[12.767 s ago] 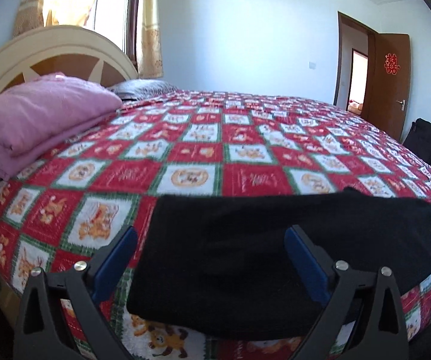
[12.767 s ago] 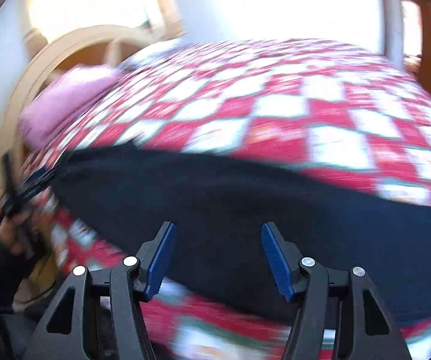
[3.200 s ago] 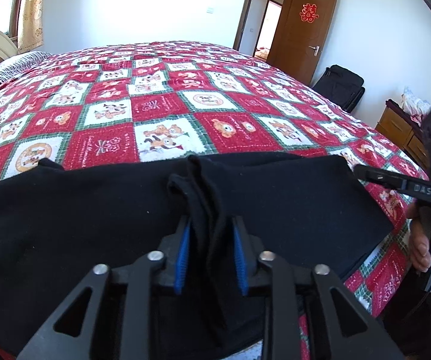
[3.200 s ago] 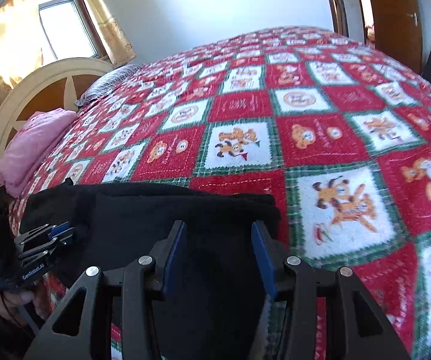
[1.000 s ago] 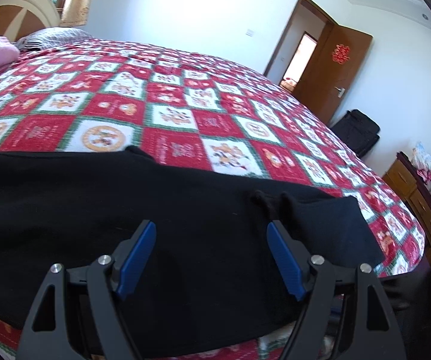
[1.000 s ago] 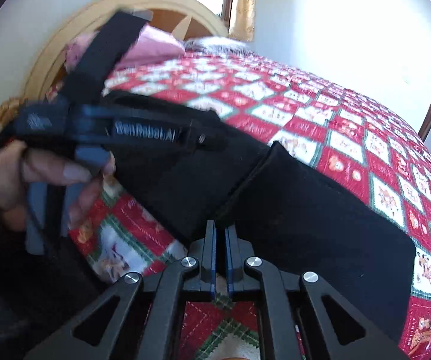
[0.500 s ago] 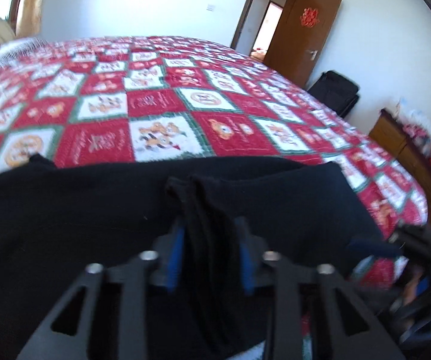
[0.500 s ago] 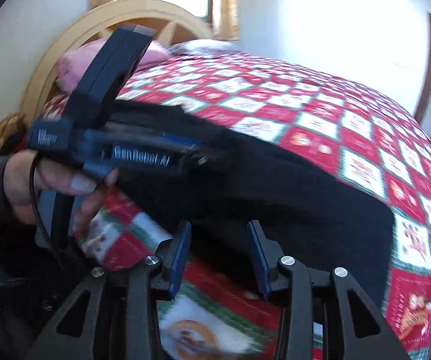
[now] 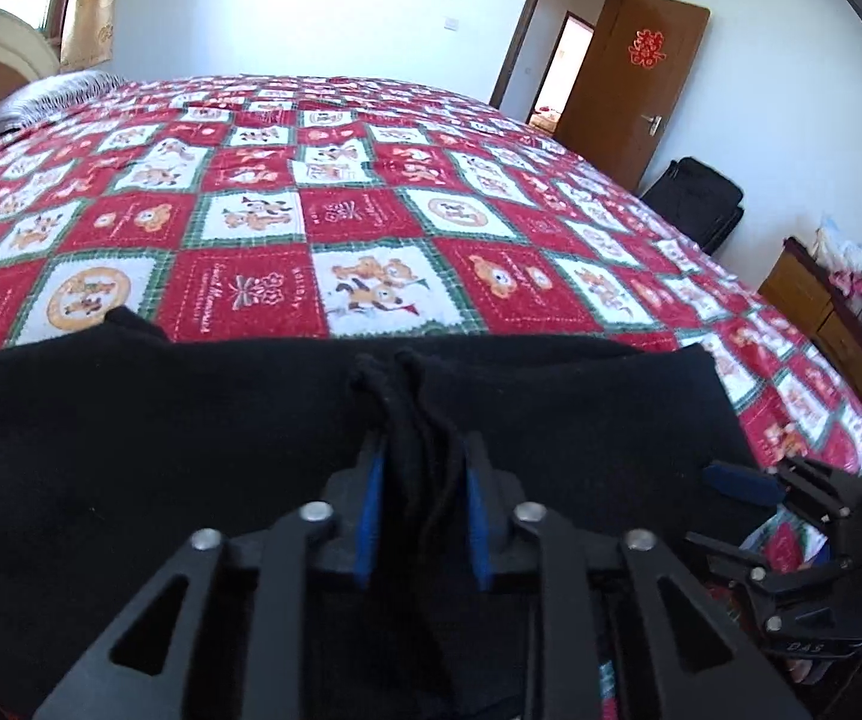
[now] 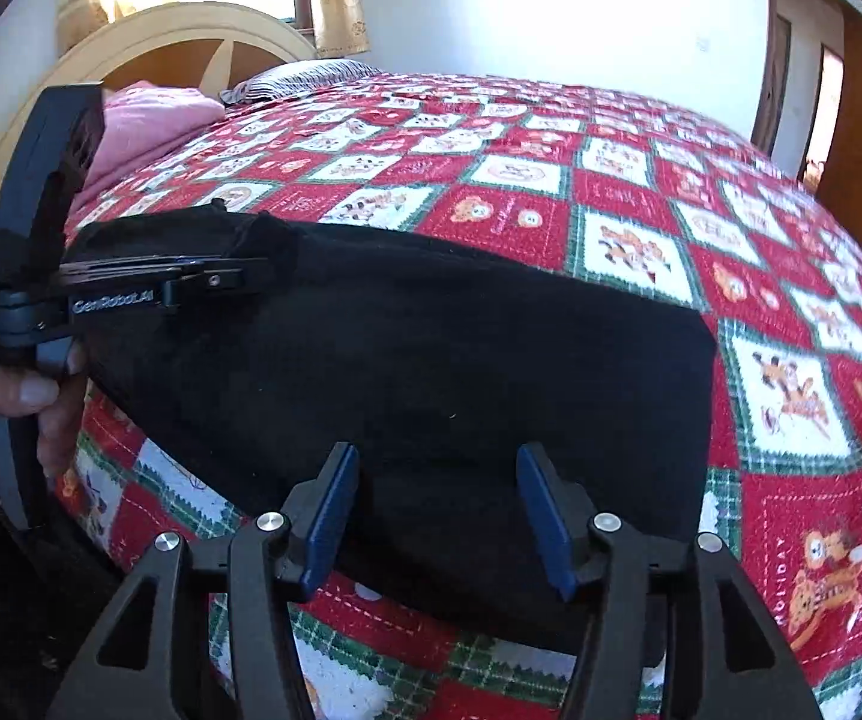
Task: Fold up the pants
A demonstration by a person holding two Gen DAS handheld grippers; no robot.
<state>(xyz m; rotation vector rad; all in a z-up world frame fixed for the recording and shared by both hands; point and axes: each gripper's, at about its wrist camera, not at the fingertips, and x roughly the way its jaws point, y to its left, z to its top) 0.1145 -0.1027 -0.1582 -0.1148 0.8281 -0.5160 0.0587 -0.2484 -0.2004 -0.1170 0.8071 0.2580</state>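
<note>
Black pants [image 9: 161,420] lie along the near edge of the bed, also in the right wrist view [image 10: 461,348]. My left gripper [image 9: 422,510] is shut on a bunched fold of the pants and shows from the side in the right wrist view [image 10: 233,279], pinching the cloth near the headboard end. My right gripper [image 10: 437,510] is open, its blue pads either side of the pants' near edge, holding nothing. It appears at the right of the left wrist view [image 9: 791,498].
The bed has a red, white and green checked quilt [image 9: 371,210]. A pink folded blanket [image 10: 143,120] and striped pillow [image 10: 305,75] lie by the cream headboard [image 10: 149,36]. A brown door [image 9: 629,84], black bag [image 9: 695,198] and wooden dresser [image 9: 821,312] stand beyond the bed's foot.
My left gripper stays shut on the fold of the pants. My right gripper has opened wider and now sits over the near edge of the pants.
</note>
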